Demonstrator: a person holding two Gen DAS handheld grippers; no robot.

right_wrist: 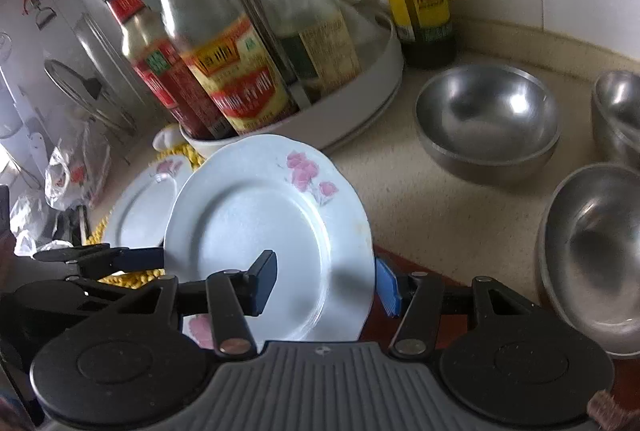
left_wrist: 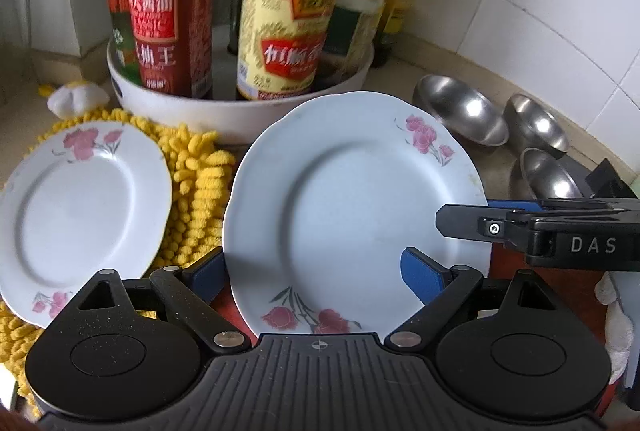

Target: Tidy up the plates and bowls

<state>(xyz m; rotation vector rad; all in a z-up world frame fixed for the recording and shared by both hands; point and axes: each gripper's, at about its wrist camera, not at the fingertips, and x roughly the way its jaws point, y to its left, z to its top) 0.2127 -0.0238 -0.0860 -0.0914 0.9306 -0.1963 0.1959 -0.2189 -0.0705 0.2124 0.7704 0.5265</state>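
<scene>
Left wrist view: large flowered plate (left_wrist: pixel 352 207) raised and tilted just ahead of the left gripper (left_wrist: pixel 316 271); fingers (left_wrist: pixel 420 275) spread wide at either side of its near rim, apparently not pressing. Right gripper (left_wrist: pixel 520 227) reaching in at the plate's right edge. Second flowered plate (left_wrist: pixel 80 207) lying on a yellow mat (left_wrist: pixel 200 183); three steel bowls (left_wrist: pixel 460 111) loose on the surface (left_wrist: pixel 492 167). Judged early: nothing stacked yet.

Right wrist view: right gripper (right_wrist: pixel 324 287) pinching that plate (right_wrist: pixel 260 231), one of its fingers (right_wrist: pixel 264 283) on the face, the other behind the rim. Bowls (right_wrist: pixel 488 119) apart, unnested, beside the white bottle tray (right_wrist: pixel 360 99).
</scene>
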